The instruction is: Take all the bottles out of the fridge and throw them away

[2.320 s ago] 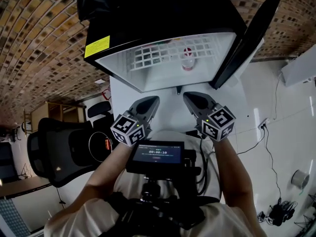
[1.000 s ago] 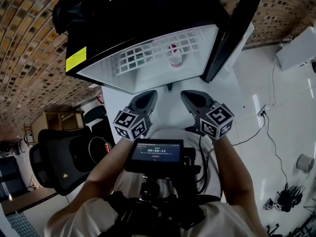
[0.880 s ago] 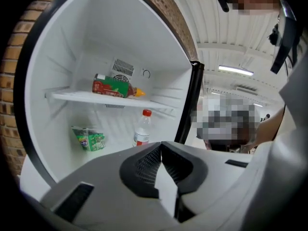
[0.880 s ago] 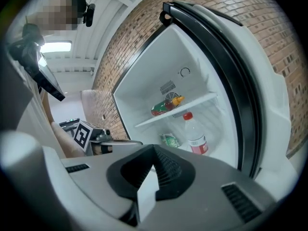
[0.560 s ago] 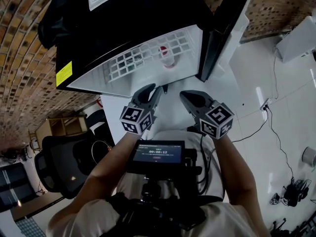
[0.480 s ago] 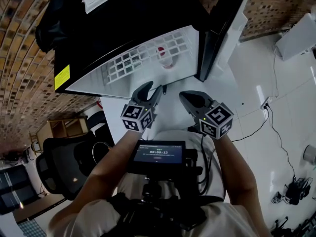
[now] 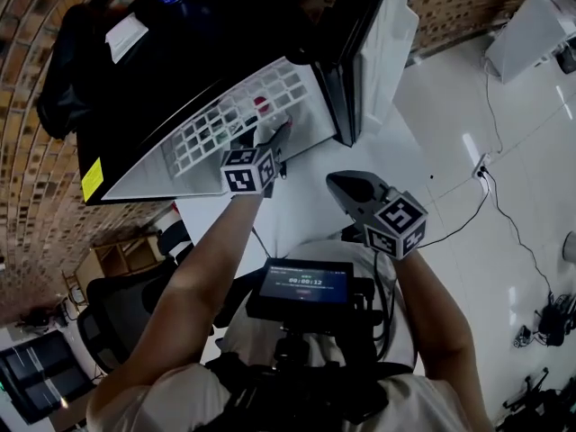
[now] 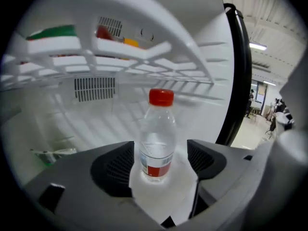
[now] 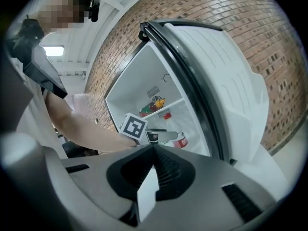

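Now the left gripper (image 8: 159, 153) reaches into the fridge (image 7: 148, 167). Its jaws have just been opening and stand wide either side of an upright clear bottle (image 8: 156, 134) with a red cap, not pressing it. That bottle stands on the fridge floor, under a white shelf (image 8: 144, 52). Nearer, to the right, the right gripper (image 7: 349, 185) is closed, empty.

Brick walls (image 7: 31, 133), glossy white floor (image 7: 450, 106), black office chair (image 7: 112, 318) at left.

brick wall (image 7: 459, 7), black office chair (image 7: 117, 318) — floor cables (image 7: 551, 318)
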